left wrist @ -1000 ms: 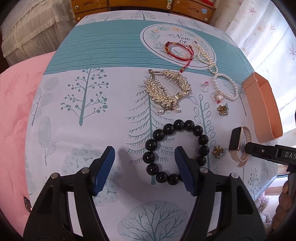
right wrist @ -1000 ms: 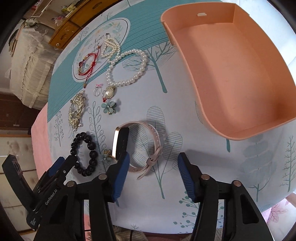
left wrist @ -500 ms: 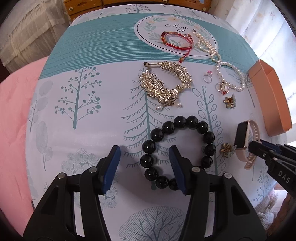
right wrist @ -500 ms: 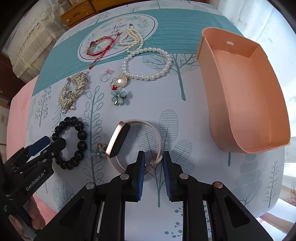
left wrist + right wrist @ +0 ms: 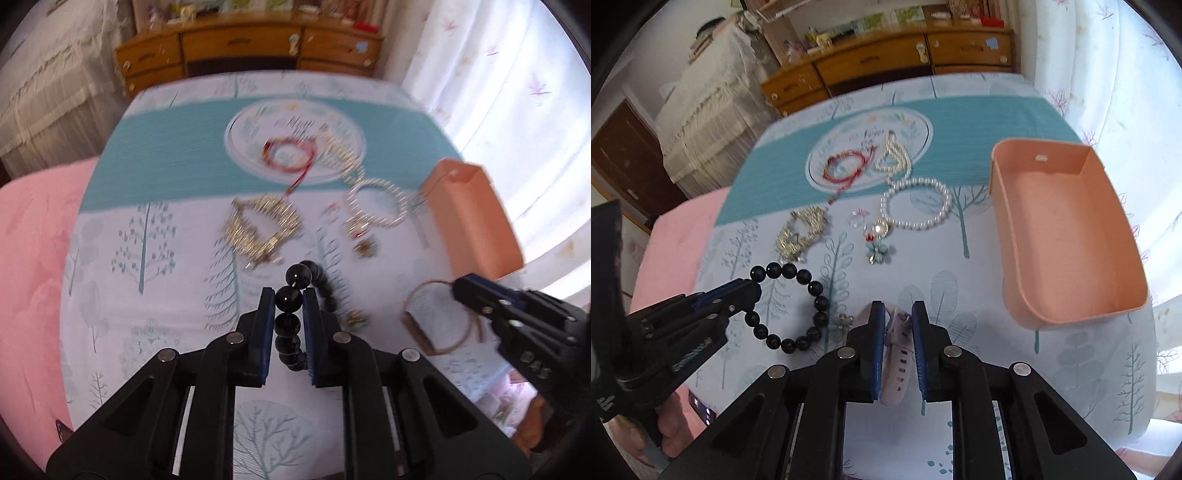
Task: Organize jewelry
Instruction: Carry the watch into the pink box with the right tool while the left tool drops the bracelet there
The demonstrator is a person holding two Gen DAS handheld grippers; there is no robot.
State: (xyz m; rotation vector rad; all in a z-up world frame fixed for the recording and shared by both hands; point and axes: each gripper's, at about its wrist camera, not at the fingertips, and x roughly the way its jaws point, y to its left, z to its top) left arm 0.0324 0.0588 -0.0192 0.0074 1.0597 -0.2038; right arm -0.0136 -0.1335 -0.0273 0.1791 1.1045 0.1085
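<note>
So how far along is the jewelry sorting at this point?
Nothing is stored yet: the pink tray holds no jewelry. In hand: the left gripper is shut on the black bead bracelet, and the right gripper on the pink watch. Left on the cloth: pearl necklace, red cord bracelet, gold hair comb, flower charms and a ring.

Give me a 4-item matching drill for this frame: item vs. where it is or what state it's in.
Items:
1. bead bracelet
2. watch
3. pink tray
4. pearl necklace

States:
A. holds nothing
B. between the right gripper's jaws
C. lying on the cloth, left of the tray
D. between the left gripper's jaws

Pairs: 1-D, 2-B, 3-A, 4-C
</note>
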